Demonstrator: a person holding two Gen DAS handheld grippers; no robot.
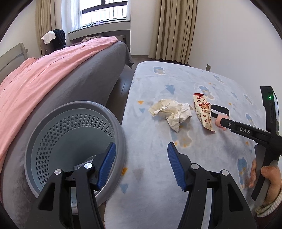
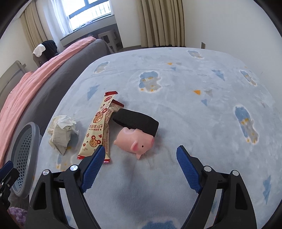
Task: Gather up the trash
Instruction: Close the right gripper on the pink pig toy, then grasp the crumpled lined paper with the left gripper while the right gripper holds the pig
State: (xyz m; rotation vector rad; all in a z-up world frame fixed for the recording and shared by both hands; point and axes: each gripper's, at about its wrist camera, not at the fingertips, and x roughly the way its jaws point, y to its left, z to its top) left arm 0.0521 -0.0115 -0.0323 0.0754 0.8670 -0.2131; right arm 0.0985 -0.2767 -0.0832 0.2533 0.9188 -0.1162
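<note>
Jaws of both grippers agape, empty; right gripper [image 2: 139,149] above pig toy [image 2: 134,140].

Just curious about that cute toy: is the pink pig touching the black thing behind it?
Touching. In the right wrist view the black pouch lies over the pink pig, covering its back with no gap between them.

A pale blue rug [image 2: 176,109] with blue and orange figures covers the floor. On it lies a pink toy pig [image 2: 134,141], touching a black strap [image 2: 136,121] just beyond it. To the left stands a grey bed [image 1: 91,74] with a pink cover [image 1: 44,70]. Far off, beige curtains [image 1: 174,30] flank a window [image 1: 104,12].
</note>
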